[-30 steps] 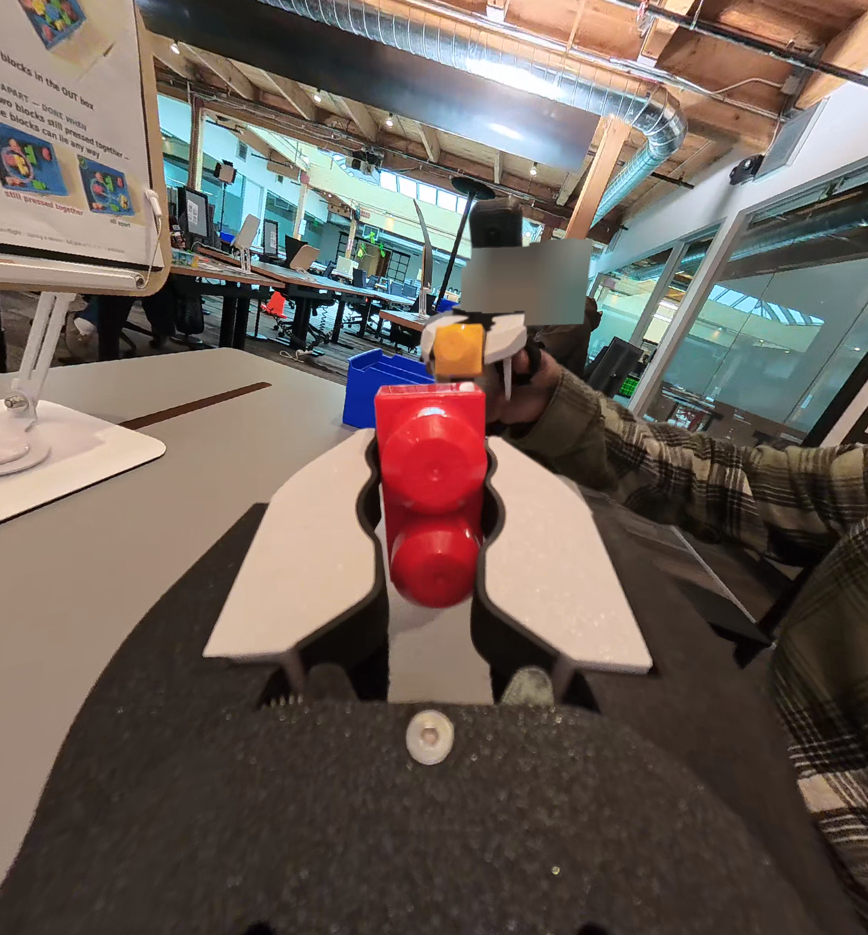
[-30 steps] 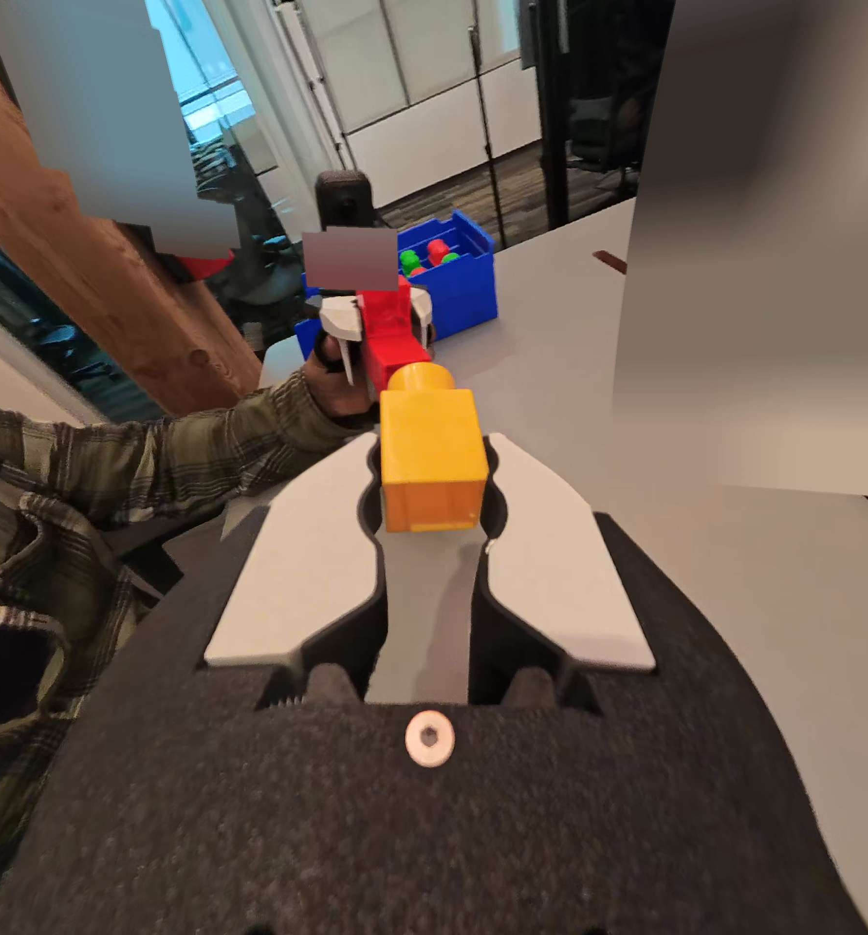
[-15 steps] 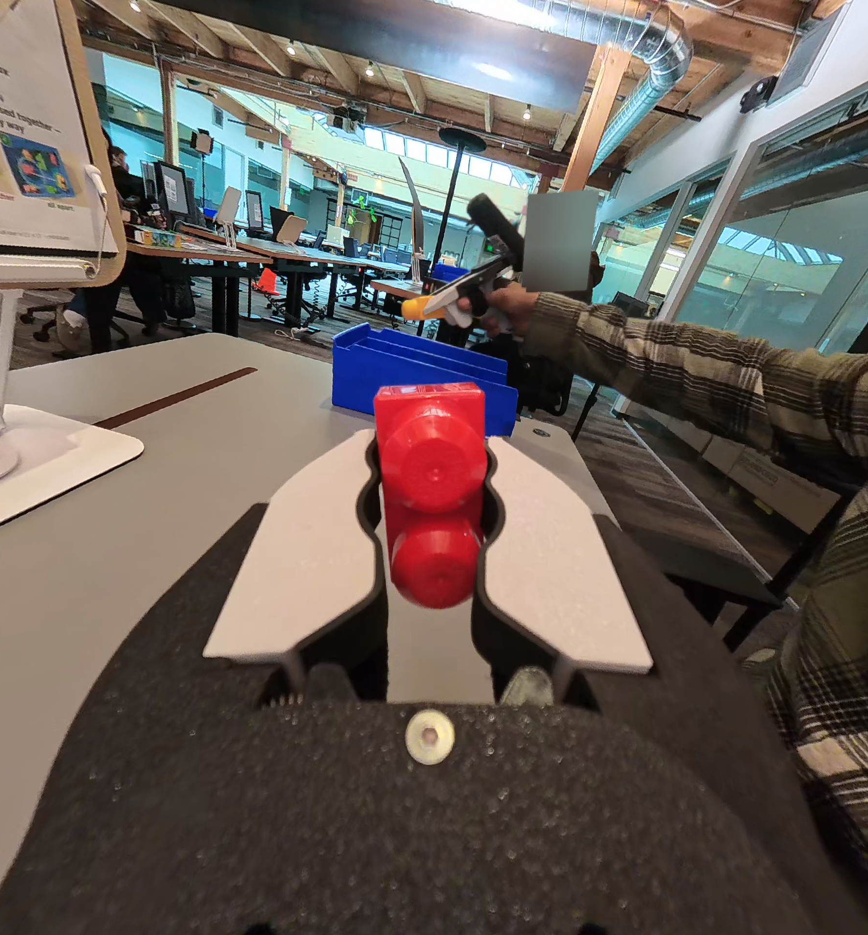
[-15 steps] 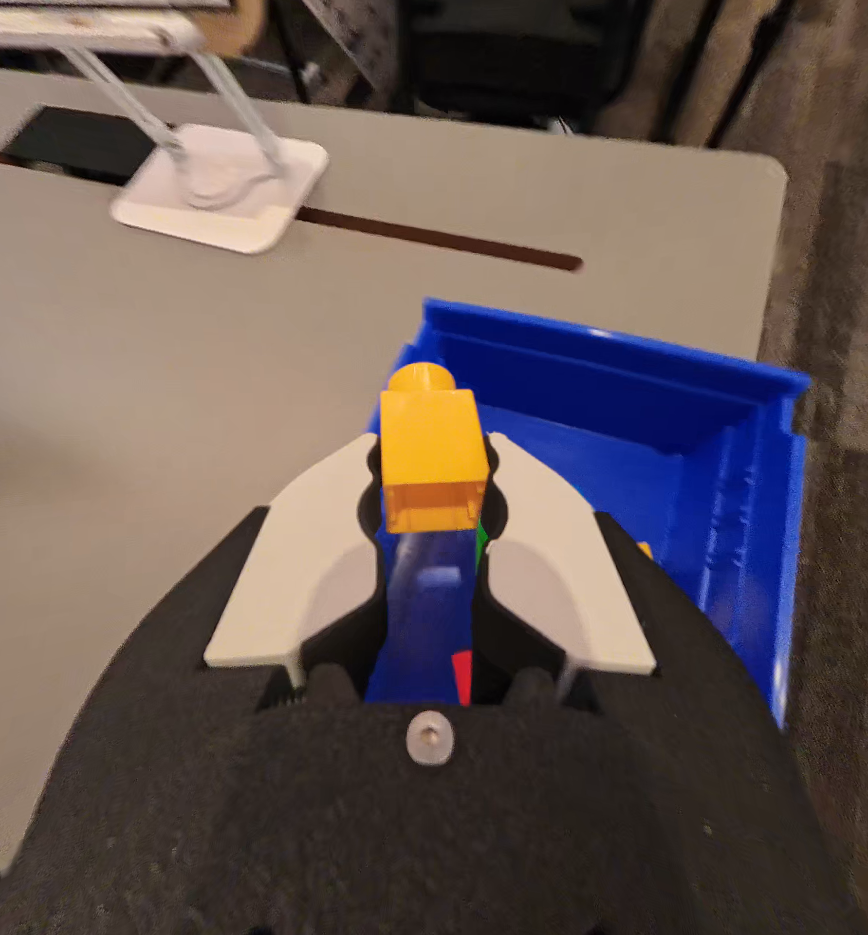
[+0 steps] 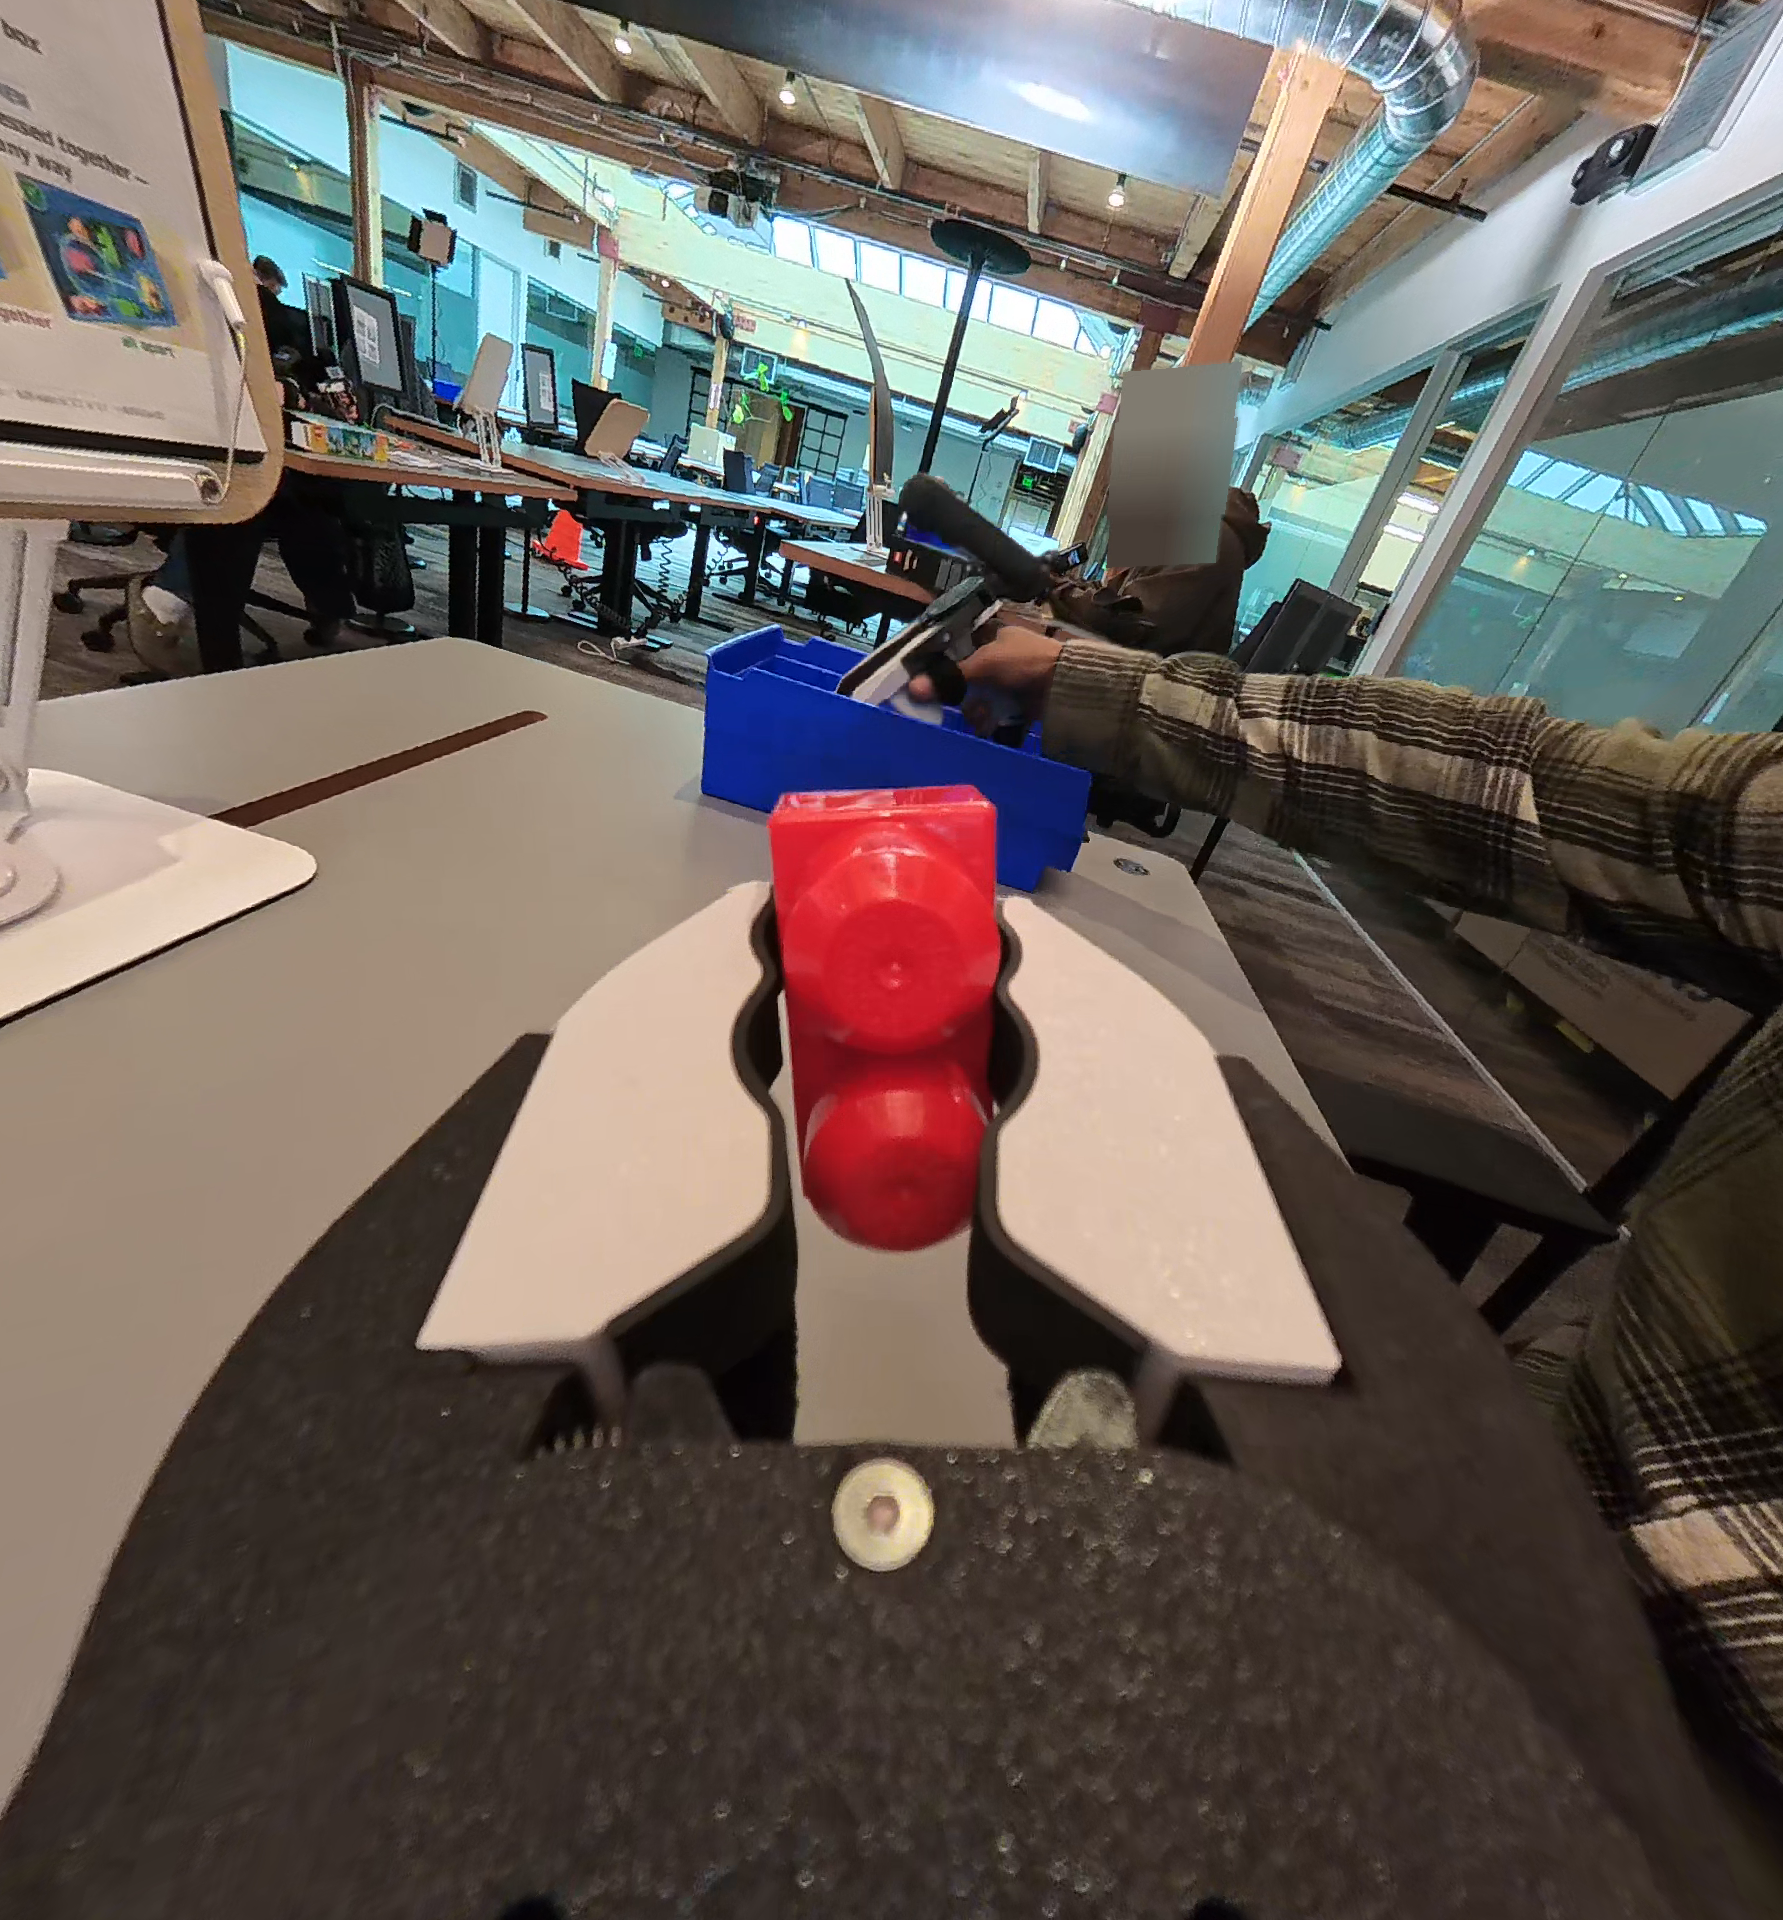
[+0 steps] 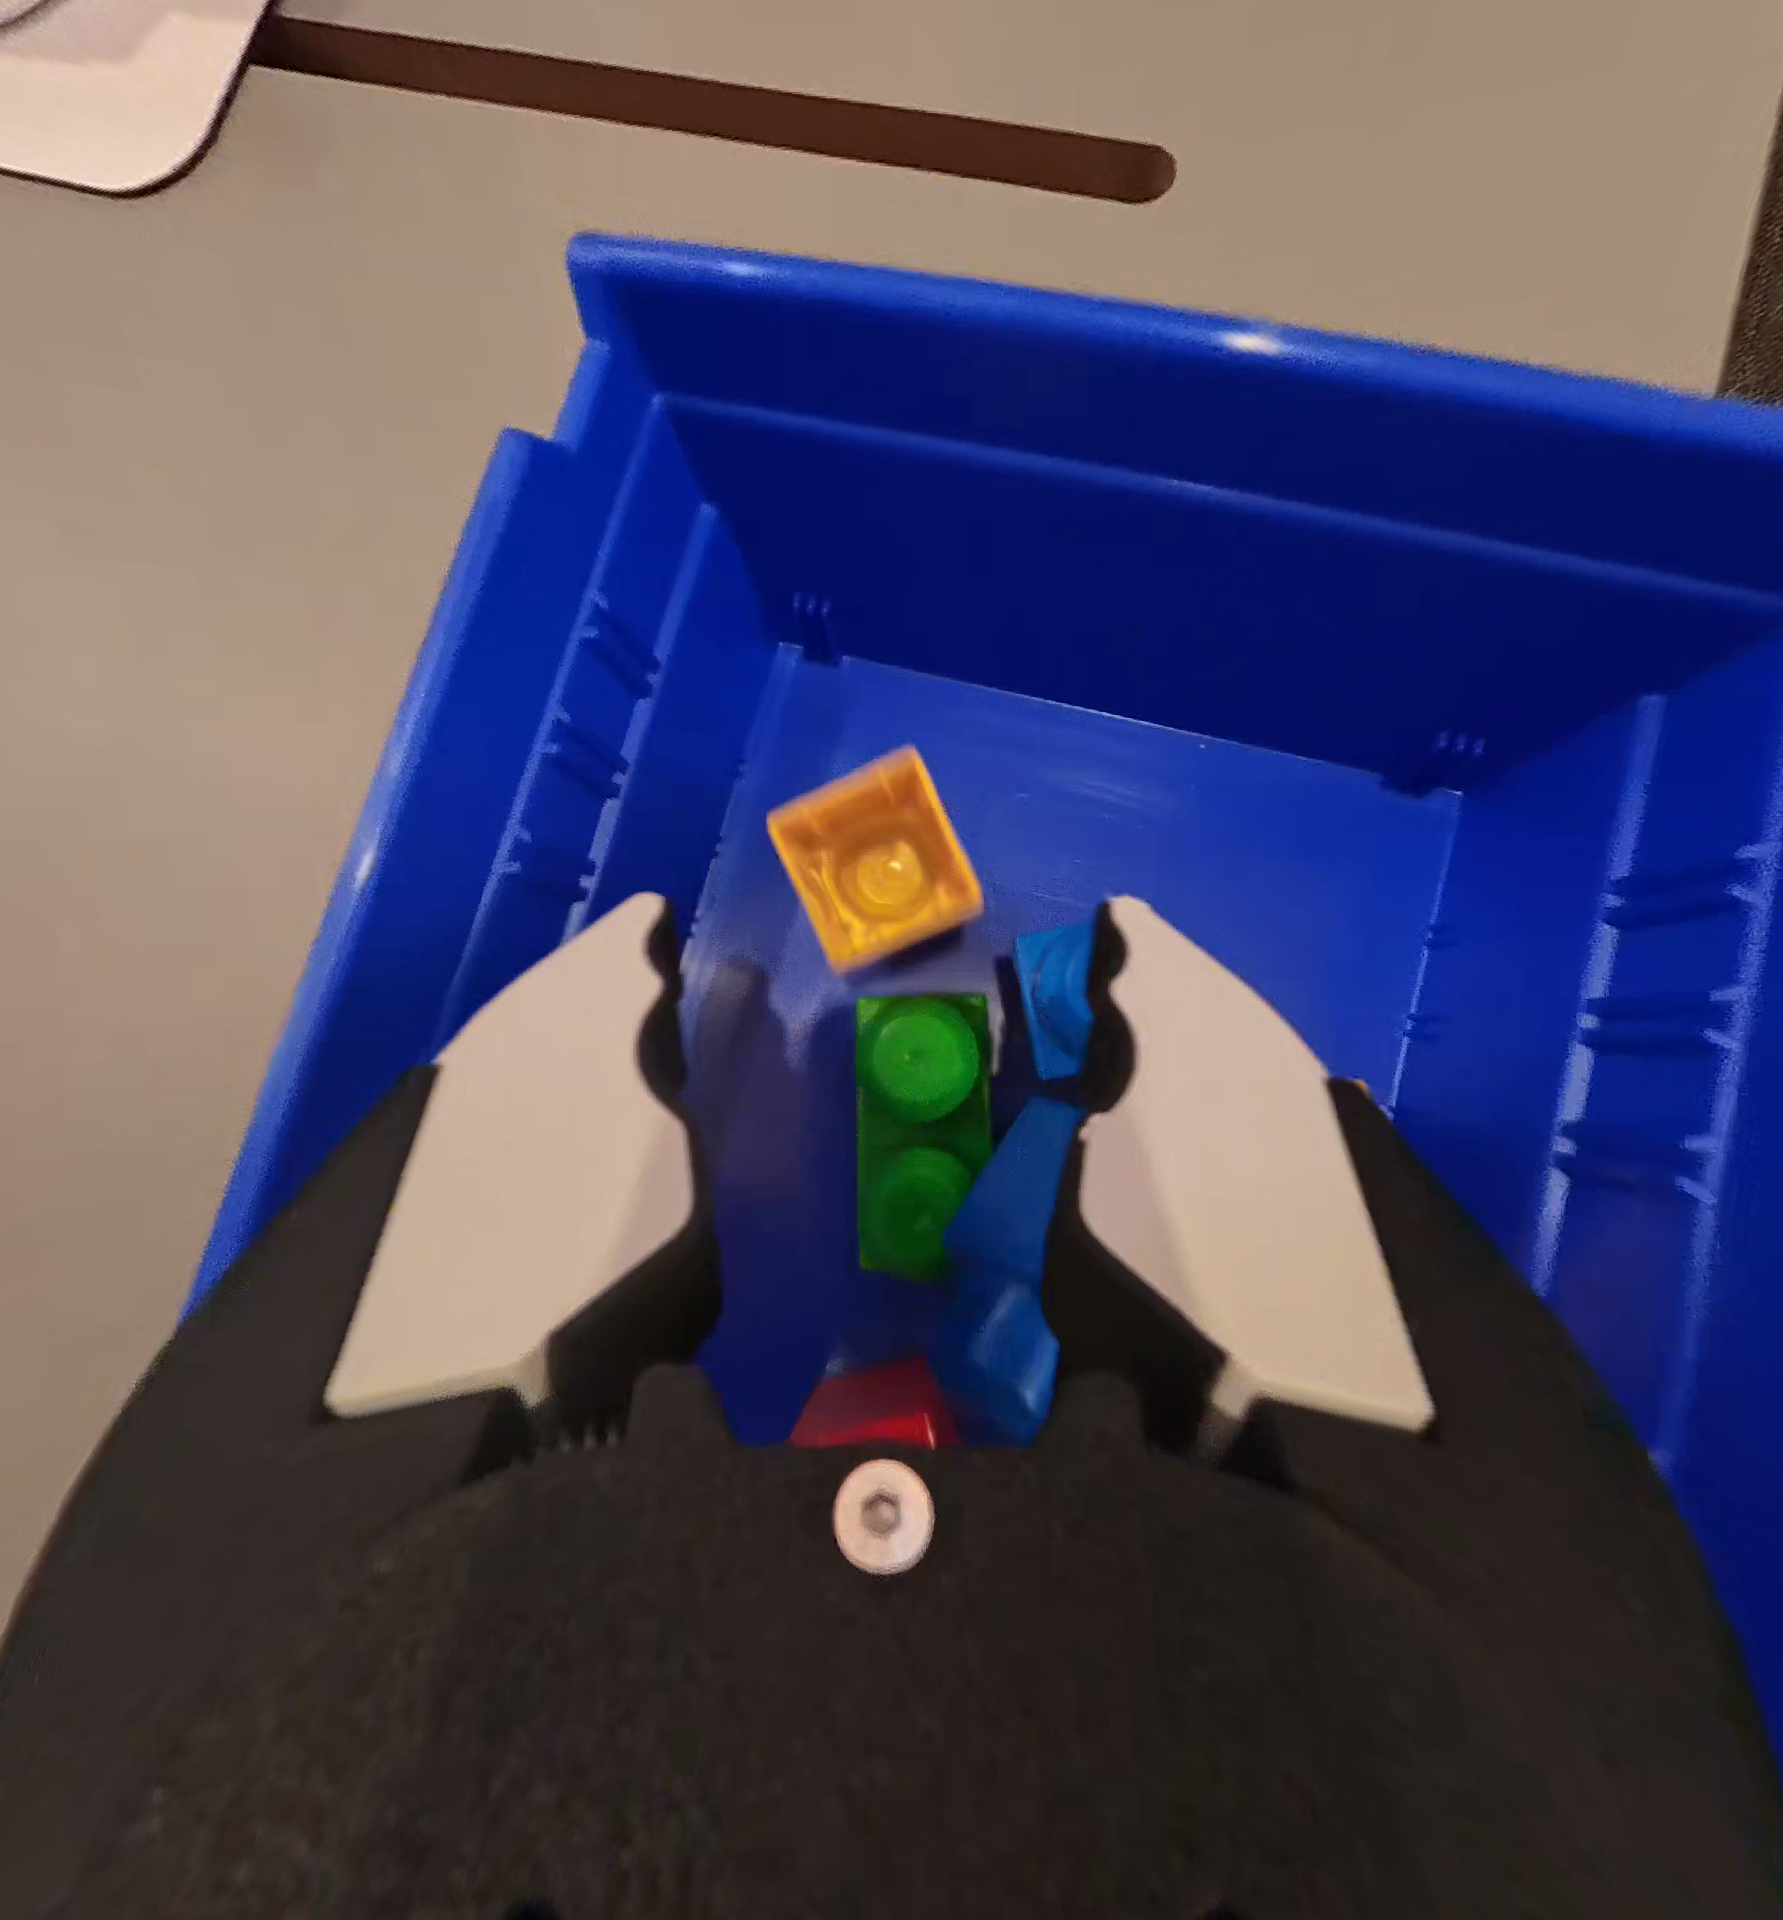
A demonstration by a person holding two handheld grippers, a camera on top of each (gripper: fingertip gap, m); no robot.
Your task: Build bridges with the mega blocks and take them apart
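Note:
My left gripper (image 5: 887, 940) is shut on a red two-stud block (image 5: 889, 1013) and holds it above the grey table. My right gripper (image 6: 887, 920) is open and empty, pointing down into the blue bin (image 6: 1178, 468). A yellow one-stud block (image 6: 874, 860) lies open side up on the bin floor just beyond the fingertips. A green two-stud block (image 6: 923, 1127), blue blocks (image 6: 1012, 1226) and a red block (image 6: 871, 1413) lie in the bin between the fingers. In the left wrist view the right gripper (image 5: 908, 675) reaches into the bin (image 5: 866, 758).
A white stand base (image 5: 87, 894) holding an instruction board (image 5: 66, 239) sits at the left of the grey table (image 5: 243, 1091). A dark slot (image 6: 721, 125) runs across the table beyond the bin. A plaid sleeve (image 5: 1438, 800) crosses the right side.
My right gripper swung away from the left one, moved over the blue bin, opened and let go of the yellow block, which now lies in the bin. My left gripper still holds the red block.

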